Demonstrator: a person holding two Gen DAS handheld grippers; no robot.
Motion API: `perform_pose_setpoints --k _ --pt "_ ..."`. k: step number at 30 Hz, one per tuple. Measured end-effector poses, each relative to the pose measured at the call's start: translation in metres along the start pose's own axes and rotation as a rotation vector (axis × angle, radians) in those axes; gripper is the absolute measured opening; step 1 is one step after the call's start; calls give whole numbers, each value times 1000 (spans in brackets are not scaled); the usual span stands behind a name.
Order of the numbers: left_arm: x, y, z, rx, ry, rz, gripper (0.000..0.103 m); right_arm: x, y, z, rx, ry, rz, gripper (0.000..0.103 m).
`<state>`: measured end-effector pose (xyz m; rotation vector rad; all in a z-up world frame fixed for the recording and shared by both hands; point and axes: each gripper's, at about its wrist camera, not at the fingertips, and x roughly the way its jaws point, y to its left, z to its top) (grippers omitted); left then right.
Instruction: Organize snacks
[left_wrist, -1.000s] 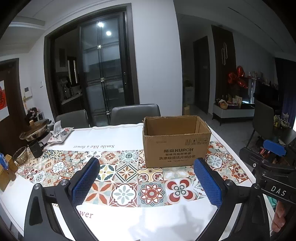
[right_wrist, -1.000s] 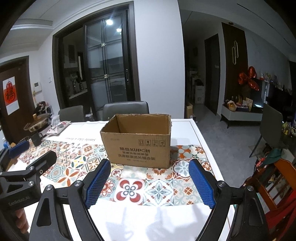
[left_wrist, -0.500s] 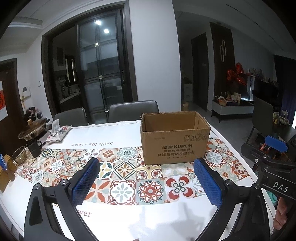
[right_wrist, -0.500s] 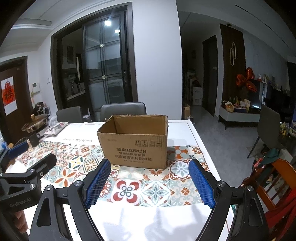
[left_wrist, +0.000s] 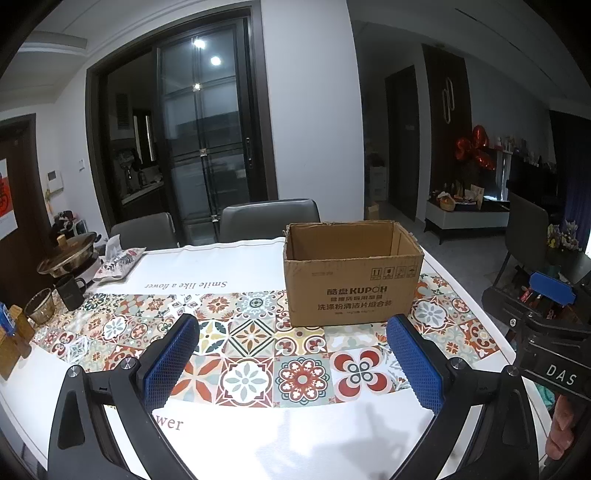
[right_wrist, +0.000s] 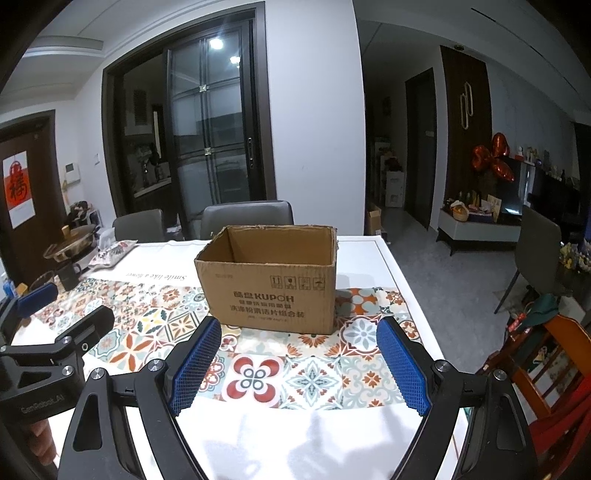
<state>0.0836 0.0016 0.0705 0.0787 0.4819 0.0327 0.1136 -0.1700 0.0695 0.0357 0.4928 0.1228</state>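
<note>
An open brown cardboard box (left_wrist: 352, 284) printed KUPOH stands upright on the patterned tablecloth; it also shows in the right wrist view (right_wrist: 269, 288). Its inside is hidden from here. A patterned snack bag (left_wrist: 118, 260) lies at the table's far left, also in the right wrist view (right_wrist: 110, 253). My left gripper (left_wrist: 291, 332) is open and empty, held above the table short of the box. My right gripper (right_wrist: 299, 336) is open and empty, also short of the box. Each gripper shows at the edge of the other's view.
A metal pot (left_wrist: 68, 254), a black mug (left_wrist: 70, 291) and a glass (left_wrist: 38, 306) stand at the table's left edge. Two grey chairs (left_wrist: 269, 219) stand behind the table. A wooden chair (right_wrist: 546, 369) stands at the right.
Both grippers have lifted and tilted slightly, so the box sits a little lower and more central in both views. Nothing was grasped.
</note>
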Motion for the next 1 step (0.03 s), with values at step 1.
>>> perform_pose_setpoints --k 1 --pt "0 0 0 0 0 2 103 0 0 0 -1 0 -1 87"
